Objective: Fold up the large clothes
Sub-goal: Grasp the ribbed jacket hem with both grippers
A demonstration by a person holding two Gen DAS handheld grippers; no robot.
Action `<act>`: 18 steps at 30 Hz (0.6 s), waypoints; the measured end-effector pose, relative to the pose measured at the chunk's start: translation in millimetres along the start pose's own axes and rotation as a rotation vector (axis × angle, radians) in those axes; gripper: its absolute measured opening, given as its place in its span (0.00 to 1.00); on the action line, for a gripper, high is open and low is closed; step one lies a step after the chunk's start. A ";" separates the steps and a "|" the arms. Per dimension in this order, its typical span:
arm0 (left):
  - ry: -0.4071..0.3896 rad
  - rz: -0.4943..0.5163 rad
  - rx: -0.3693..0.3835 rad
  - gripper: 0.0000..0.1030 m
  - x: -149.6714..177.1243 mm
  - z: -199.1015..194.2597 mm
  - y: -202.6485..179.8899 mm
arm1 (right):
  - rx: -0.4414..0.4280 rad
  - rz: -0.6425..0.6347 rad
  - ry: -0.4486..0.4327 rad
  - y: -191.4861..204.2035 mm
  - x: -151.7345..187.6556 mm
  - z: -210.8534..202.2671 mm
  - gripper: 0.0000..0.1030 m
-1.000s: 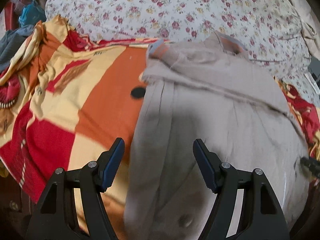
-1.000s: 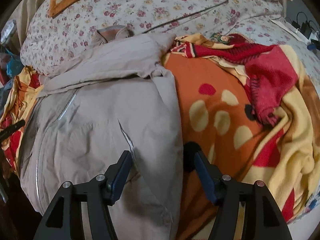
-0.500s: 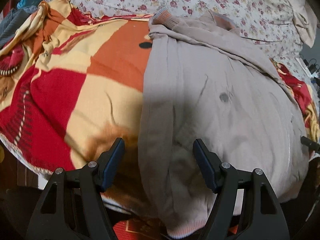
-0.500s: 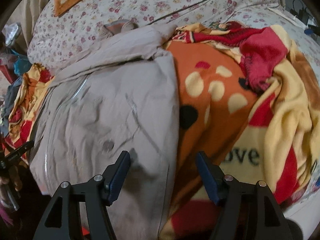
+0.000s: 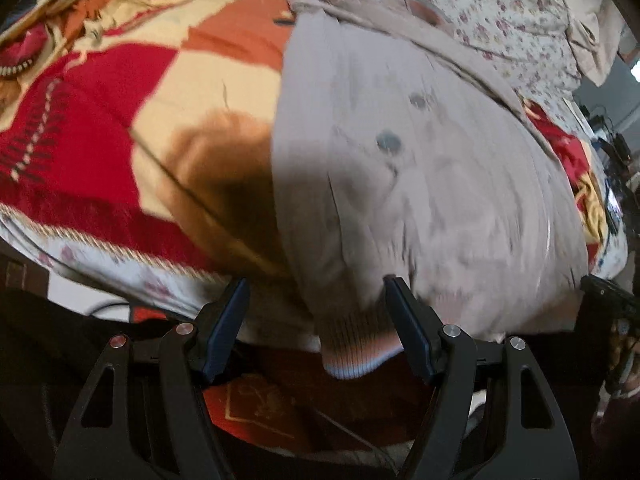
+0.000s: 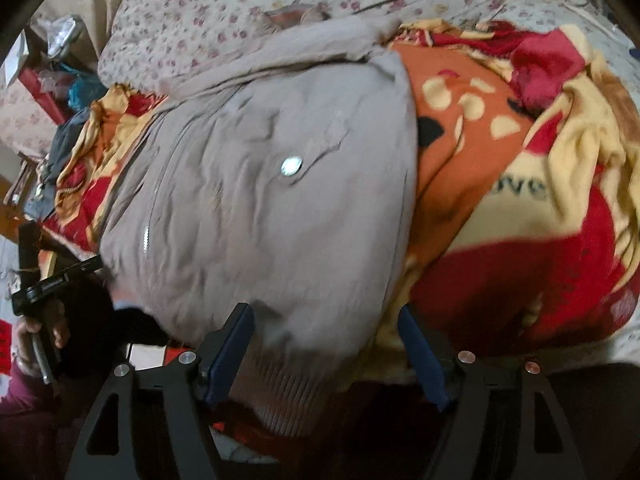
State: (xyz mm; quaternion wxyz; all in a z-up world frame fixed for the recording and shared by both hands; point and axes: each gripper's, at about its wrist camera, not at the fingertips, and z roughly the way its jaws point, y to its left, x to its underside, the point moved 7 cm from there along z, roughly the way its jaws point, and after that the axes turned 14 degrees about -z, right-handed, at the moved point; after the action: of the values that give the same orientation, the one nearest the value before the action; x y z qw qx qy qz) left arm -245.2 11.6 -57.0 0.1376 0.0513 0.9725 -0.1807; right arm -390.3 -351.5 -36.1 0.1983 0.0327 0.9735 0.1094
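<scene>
Beige jacket point(image 5: 420, 184) lies spread on a red, orange and yellow blanket point(image 5: 120, 128) on the bed, its sides seemingly tucked in but no crosswise fold made, so most folding looks left. Both the left gripper point(image 5: 316, 324) and right gripper point(image 6: 326, 350) hover wide open, holding nothing, their jaws straddling the ribbed hem point(image 5: 356, 344) at the bed's near edge.

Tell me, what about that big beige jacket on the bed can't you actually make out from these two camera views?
- Jacket hem: in the left view it hangs over the bed edge, blurred; the left gripper stands open around the ribbed cuff.
- Collar end: squeezed small by the fisheye.
- Right view: the right gripper covers part of the hem.
- Under the jacket: blanket hidden.
</scene>
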 end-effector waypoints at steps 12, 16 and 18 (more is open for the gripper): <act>0.058 0.037 -0.003 0.69 9.6 25.2 -9.7 | -0.113 0.081 0.068 12.5 21.6 20.4 0.71; 0.061 0.058 -0.009 0.69 9.8 29.7 -12.6 | -0.120 0.084 0.057 17.9 19.5 22.6 0.55; 0.065 0.067 -0.003 0.69 10.7 29.0 -13.6 | -0.129 0.060 0.060 25.1 18.7 21.8 0.48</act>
State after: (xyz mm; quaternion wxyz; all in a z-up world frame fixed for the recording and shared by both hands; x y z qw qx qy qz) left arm -250.2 -11.1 -81.4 0.1119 0.0893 0.9745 -0.1726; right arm -398.4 -320.7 -57.1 0.1674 0.0458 0.9685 0.1787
